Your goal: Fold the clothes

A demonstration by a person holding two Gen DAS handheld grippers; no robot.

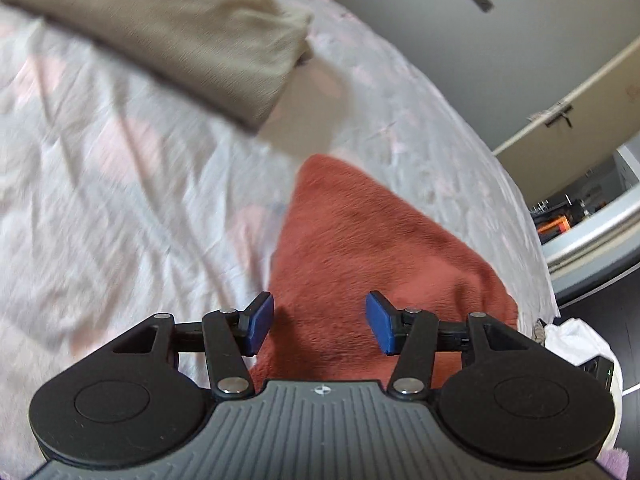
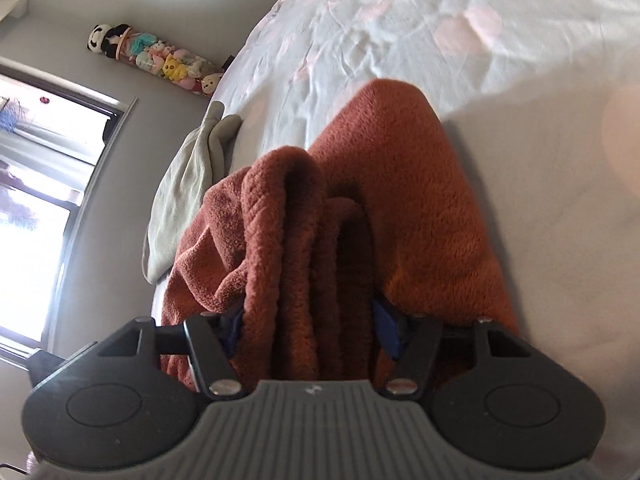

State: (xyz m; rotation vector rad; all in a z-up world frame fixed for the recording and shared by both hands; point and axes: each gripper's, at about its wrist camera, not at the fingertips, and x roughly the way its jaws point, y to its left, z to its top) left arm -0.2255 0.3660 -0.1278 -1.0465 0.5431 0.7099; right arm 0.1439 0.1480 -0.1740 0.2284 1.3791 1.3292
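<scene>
A rust-red fleece garment (image 1: 372, 240) lies on the bed's pale sheet (image 1: 120, 200). My left gripper (image 1: 318, 322) is open just above the garment's near part, its blue pads (image 1: 260, 322) apart with nothing between them. In the right wrist view the same garment (image 2: 420, 200) is bunched in thick folds, and my right gripper (image 2: 308, 328) is shut on a wad of these folds; the blue pads (image 2: 386, 326) are partly hidden by the cloth.
A folded khaki garment (image 1: 180, 28) lies farther up the bed. A pale grey-green garment (image 2: 188, 192) hangs at the bed's edge. A white cloth (image 1: 576, 344) sits off the bed's right side. A wall, window (image 2: 36, 200) and plush toys (image 2: 160, 60) lie beyond.
</scene>
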